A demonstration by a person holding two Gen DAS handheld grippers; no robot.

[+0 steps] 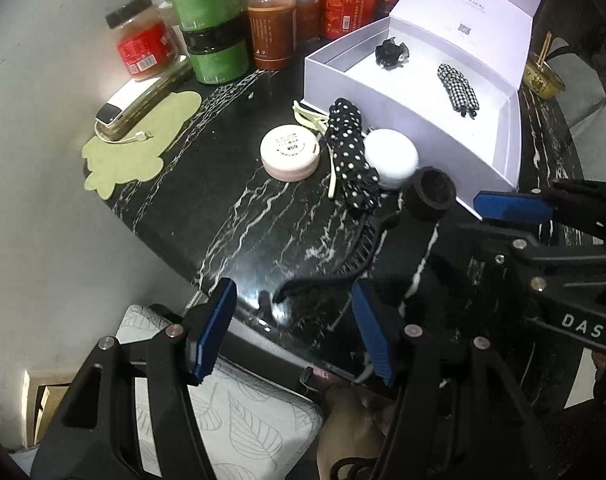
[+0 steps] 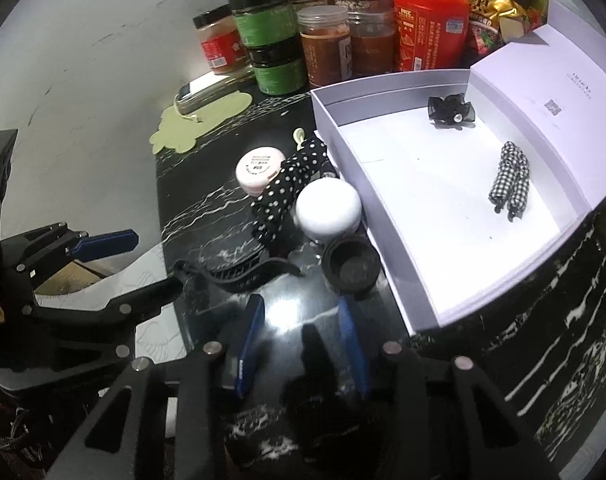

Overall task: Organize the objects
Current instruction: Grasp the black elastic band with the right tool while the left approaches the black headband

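An open white box [image 1: 387, 92] [image 2: 387, 216] sits on the black marble table and holds a black flower clip [image 1: 391, 53] [image 2: 451, 112] and a checked hair clip [image 1: 459, 86] [image 2: 510, 180]. Beside it lie a polka-dot clip [image 1: 349, 148] [image 2: 287, 188], a pink round compact [image 1: 290, 153] [image 2: 259, 170], a white round jar [image 1: 391, 158] [image 2: 327, 210], a small black cap [image 1: 433, 194] [image 2: 351, 266] and a black comb clip [image 1: 343, 264] [image 2: 239, 270]. My left gripper [image 1: 293, 328] is open just short of the comb clip. My right gripper [image 2: 303, 340] is open just short of the black cap.
Jars and red tins [image 1: 271, 20] [image 2: 327, 40] stand along the back. A phone [image 1: 139, 100] lies on a green mat [image 1: 143, 140] at back left. The table edge [image 1: 207, 280] runs close to my left gripper, with a leaf-patterned seat [image 1: 231, 412] below.
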